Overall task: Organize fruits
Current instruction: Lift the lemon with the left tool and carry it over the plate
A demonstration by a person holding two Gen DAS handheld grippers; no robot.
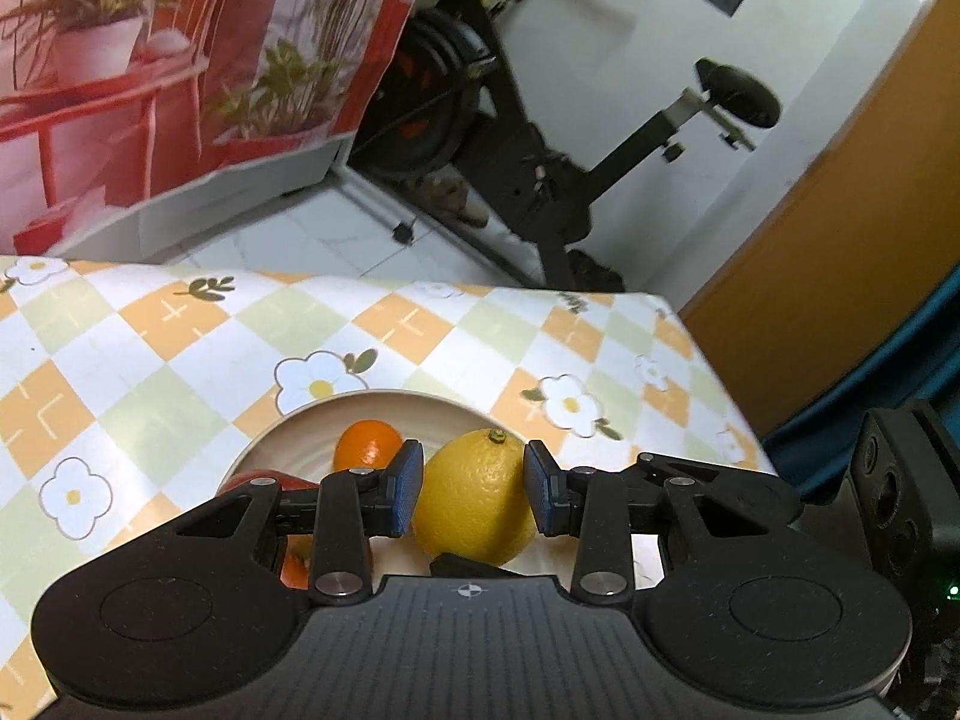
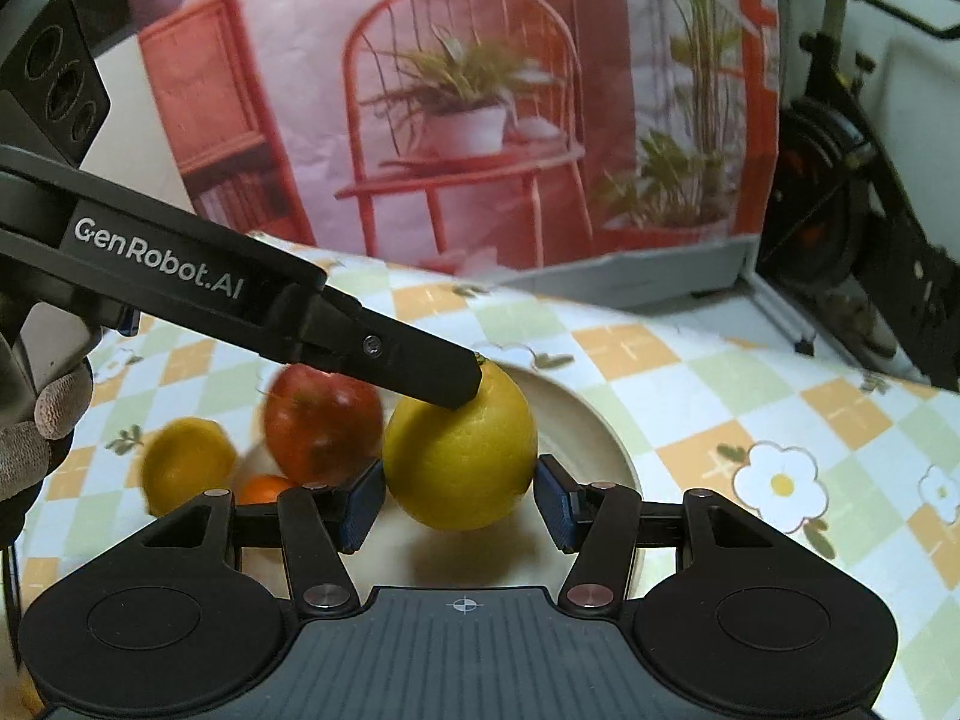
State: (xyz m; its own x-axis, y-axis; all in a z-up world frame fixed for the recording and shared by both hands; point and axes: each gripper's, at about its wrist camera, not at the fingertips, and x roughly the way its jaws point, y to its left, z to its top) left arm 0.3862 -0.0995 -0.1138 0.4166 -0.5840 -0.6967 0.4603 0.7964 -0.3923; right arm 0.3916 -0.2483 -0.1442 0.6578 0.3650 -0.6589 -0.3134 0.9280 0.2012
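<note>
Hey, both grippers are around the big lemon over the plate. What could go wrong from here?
1. The left gripper and right gripper both seem clamped on the same lemon. If the hands drift apart, it could slip and drop onto the plate.
2. The apple sits right beside the lemon, so lowering it may knock the apple or the small orange off the plate.

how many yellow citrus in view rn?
2. Large yellow citrus over the plate, between both grippers' fingers. Second yellow citrus on the tablecloth, left of the plate in the right wrist view, blurred. More may hide behind the grippers.
</note>
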